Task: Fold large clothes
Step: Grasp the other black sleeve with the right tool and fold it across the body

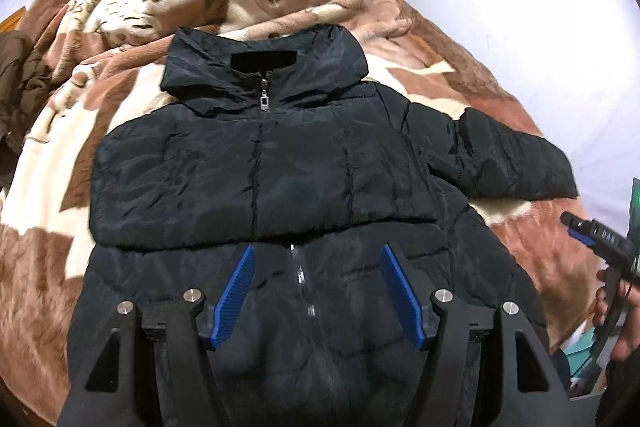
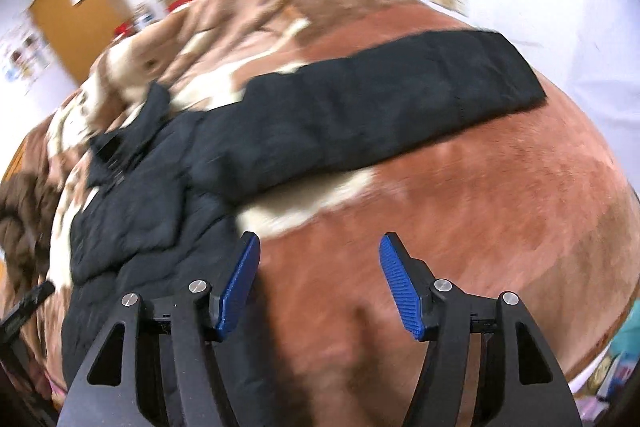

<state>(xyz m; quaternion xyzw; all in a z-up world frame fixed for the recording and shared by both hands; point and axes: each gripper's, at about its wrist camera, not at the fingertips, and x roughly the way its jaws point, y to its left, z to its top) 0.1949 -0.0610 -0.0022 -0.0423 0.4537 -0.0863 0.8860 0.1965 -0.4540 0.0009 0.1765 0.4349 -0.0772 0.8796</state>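
A black padded jacket [image 1: 280, 179] lies front up on the bed, zipped, collar at the far end. One sleeve is folded across its chest; the other sleeve [image 1: 516, 159] sticks out to the right. My left gripper [image 1: 318, 255] is open and empty above the jacket's lower front, over the zip. My right gripper [image 2: 320, 247] is open and empty over the blanket, just right of the jacket [image 2: 152, 211]; the outstretched sleeve [image 2: 380, 99] lies ahead of it. The right gripper also shows in the left wrist view [image 1: 576, 225] at the right edge.
A brown and cream fleece blanket [image 1: 60, 187] covers the bed. A brown garment [image 1: 16, 83] lies at the bed's left side. White walls, a wooden door [image 2: 76, 11] and a wardrobe stand beyond the bed. The right wrist view is motion-blurred.
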